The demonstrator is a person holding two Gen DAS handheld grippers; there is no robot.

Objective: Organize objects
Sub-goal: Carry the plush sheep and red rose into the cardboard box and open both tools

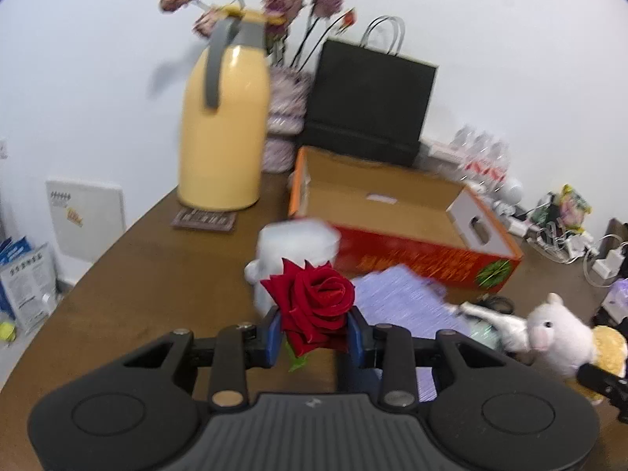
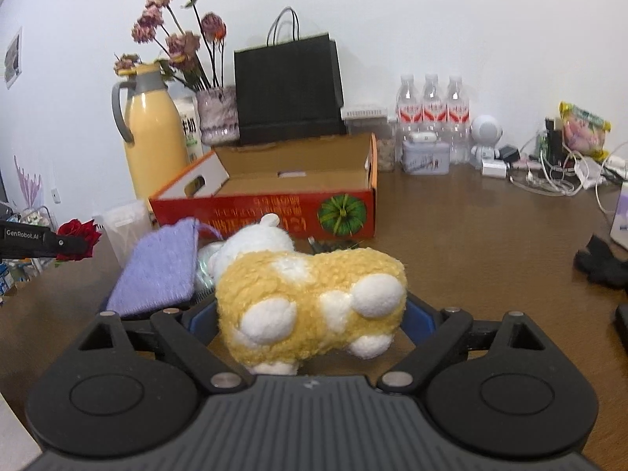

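Observation:
My left gripper (image 1: 314, 333) is shut on a red rose (image 1: 314, 300) and holds it above the brown table (image 1: 137, 274). The rose also shows at the left of the right wrist view (image 2: 80, 233). My right gripper (image 2: 310, 314) stands around a yellow and white plush sheep (image 2: 310, 298), its blue fingers at the toy's two sides; the sheep also shows in the left wrist view (image 1: 557, 337). An open red cardboard box (image 2: 274, 212) lies behind it, seen too in the left wrist view (image 1: 392, 212). A purple knitted cloth (image 2: 161, 271) lies left of the sheep.
A yellow thermos jug (image 2: 155, 145), a vase of dried flowers (image 2: 216, 114) and a black paper bag (image 2: 288, 90) stand at the back. Three water bottles (image 2: 431, 110), a tin, a small white robot toy (image 2: 486, 133) and cables are at the right. A clear cup (image 2: 125, 227) stands left.

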